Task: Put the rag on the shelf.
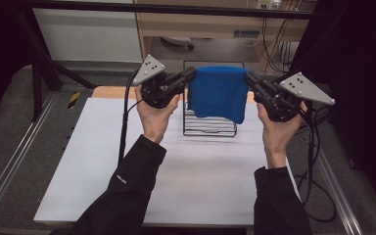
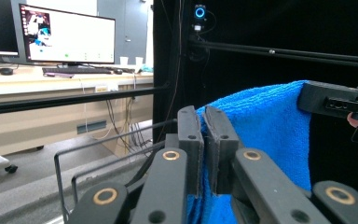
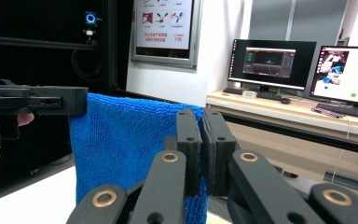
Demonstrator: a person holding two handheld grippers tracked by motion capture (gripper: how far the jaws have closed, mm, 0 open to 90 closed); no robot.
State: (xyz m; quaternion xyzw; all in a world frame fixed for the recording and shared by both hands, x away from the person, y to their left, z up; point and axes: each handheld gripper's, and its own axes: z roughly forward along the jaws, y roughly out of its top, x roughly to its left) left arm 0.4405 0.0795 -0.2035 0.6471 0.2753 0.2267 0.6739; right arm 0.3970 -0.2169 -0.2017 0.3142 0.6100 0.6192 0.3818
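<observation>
Room: dark-curtained booth with a black frame around it; desks with lit monitors (image 3: pixel 272 58) stand beyond.
Tabletop: white sheet (image 1: pixel 176 171) on a wood-edged top, bare in front of the person's black sleeves.
Wire rack: black wire rack (image 1: pixel 210 125) standing upright at the far middle of the tabletop.
Blue towel: blue towel (image 1: pixel 219 93) held stretched between the two grippers above the wire rack, its lower edge hanging down in front of the wires.
Left gripper: left gripper (image 1: pixel 192 74) is closed tight on the towel's left top corner; in the left gripper view the cloth is pinched between the jaws.
Right gripper: right gripper (image 1: pixel 248 77) is clamped on the right top corner in the same way.
Hands: both raised level, well above the tabletop.
</observation>
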